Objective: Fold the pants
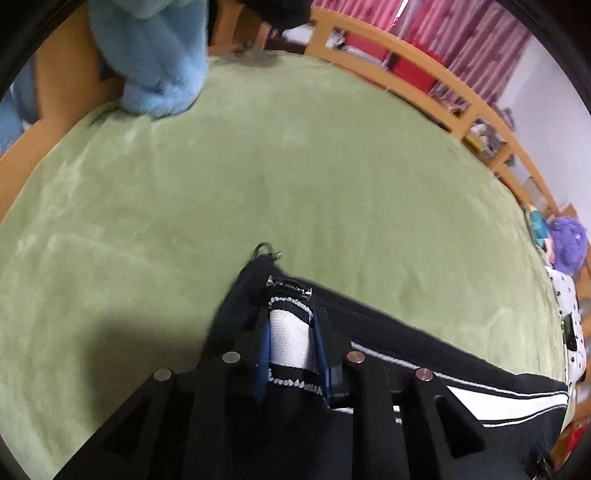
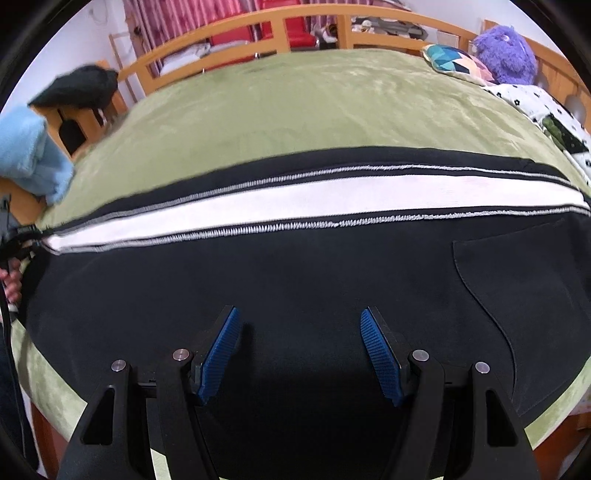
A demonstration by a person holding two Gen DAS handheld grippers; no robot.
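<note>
A bed with a green plush cover (image 2: 295,107) fills most of both views. In the right wrist view a light wooden slatted bed rail (image 2: 277,18) arcs across 12 o'clock, and behind it hang pink striped curtains (image 2: 177,18) beside a white wall (image 2: 85,40) at 10 o'clock. Red items (image 2: 291,26) show through the slats. At 1 o'clock a purple plush toy (image 2: 506,51) sits just beside a geometric-patterned pillow (image 2: 454,62), with black-and-white spotted bedding (image 2: 543,107) at 2 o'clock. A fluffy blue blanket (image 2: 29,155) lies at 9 o'clock, near a dark cloth (image 2: 77,88) draped over a wooden stand at 10 o'clock. The lighting is even and soft.
</note>
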